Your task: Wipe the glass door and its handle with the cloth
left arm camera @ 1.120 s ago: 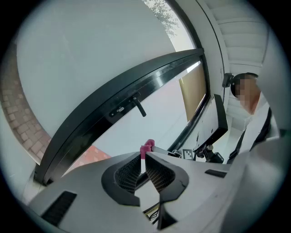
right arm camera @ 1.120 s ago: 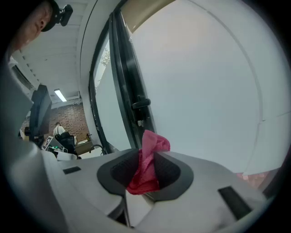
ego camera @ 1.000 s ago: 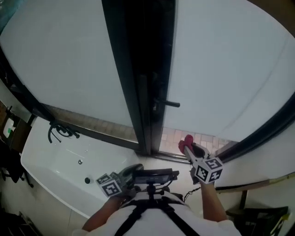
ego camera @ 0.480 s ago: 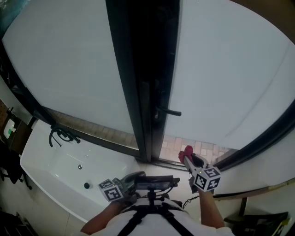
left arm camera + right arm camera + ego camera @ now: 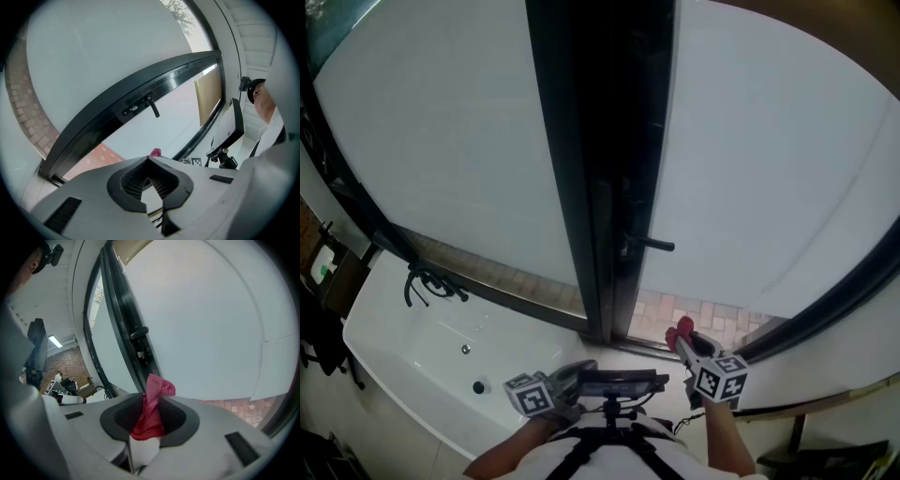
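The glass door [image 5: 769,159] stands straight ahead in a dark frame, and its black lever handle [image 5: 652,245] juts to the right. The handle also shows in the left gripper view [image 5: 151,106] and the right gripper view [image 5: 139,333]. My right gripper [image 5: 682,339] is low, below and slightly right of the handle and apart from the glass. It is shut on a red cloth [image 5: 152,404], whose tuft sticks out past the jaws [image 5: 680,330]. My left gripper [image 5: 574,371] is held near my chest, shut [image 5: 149,161] with nothing in it.
A white bathtub [image 5: 403,342] with a dark faucet [image 5: 427,281] lies at the lower left under the left pane. A black device [image 5: 614,380] is mounted at my chest between the grippers. Brick paving [image 5: 698,309] shows outside through the glass.
The head view has tilted upward, so the handle and both grippers sit lower in the picture. The right gripper still holds the cloth and the left stays shut.
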The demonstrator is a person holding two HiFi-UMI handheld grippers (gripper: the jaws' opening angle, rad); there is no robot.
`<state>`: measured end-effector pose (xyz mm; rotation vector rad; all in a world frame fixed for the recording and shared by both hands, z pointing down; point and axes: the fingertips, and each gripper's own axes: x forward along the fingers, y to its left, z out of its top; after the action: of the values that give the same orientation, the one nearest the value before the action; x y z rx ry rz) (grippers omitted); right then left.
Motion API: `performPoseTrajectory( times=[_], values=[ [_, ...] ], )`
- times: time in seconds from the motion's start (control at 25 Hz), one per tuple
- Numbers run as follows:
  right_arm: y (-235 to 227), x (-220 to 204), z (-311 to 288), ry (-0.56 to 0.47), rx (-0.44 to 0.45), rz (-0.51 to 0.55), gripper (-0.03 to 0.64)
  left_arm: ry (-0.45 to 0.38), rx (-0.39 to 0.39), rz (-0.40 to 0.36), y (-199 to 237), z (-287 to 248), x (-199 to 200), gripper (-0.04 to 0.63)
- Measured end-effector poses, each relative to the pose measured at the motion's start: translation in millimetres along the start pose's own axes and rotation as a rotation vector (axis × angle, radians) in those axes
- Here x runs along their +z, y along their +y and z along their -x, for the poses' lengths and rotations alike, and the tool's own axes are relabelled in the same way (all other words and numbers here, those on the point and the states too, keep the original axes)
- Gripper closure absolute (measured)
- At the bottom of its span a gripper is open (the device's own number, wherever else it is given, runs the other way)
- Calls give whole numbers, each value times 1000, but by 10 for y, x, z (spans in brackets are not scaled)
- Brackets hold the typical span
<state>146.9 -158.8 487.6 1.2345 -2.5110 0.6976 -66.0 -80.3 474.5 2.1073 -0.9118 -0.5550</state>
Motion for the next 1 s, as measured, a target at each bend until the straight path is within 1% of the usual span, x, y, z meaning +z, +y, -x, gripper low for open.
performPoseTrajectory(
  times=[0.2, 0.32, 0.44, 0.56, 0.64, 0.8, 0.92, 1.0],
  values=[
    [0, -15, -20, 19, 1, 1, 506, 2, 65, 26, 49, 8, 38, 594],
    [-4, -32, -19, 26, -1, 0, 507, 2, 58, 29, 43, -3, 42, 594],
    [-3, -48, -38, 32, -2, -2, 507, -4, 46, 69, 79, -12, 6, 594],
    [20, -52, -45, 36, 0, 2, 506, 4, 57, 46, 80, -3, 32, 594],
    [27, -54, -49, 40, 3, 6, 507, 2, 54, 59, 91, -10, 8, 594],
    [22, -46, -60, 47, 4, 9, 506, 15, 53, 54, 70, -42, 13, 594],
    [34, -30, -76, 49, 7, 13, 506, 15, 54, 69, 61, -53, 17, 594],
    [43, -30, -95, 54, 13, 18, 506, 19, 51, 58, 108, -46, -1, 594]
  ],
)
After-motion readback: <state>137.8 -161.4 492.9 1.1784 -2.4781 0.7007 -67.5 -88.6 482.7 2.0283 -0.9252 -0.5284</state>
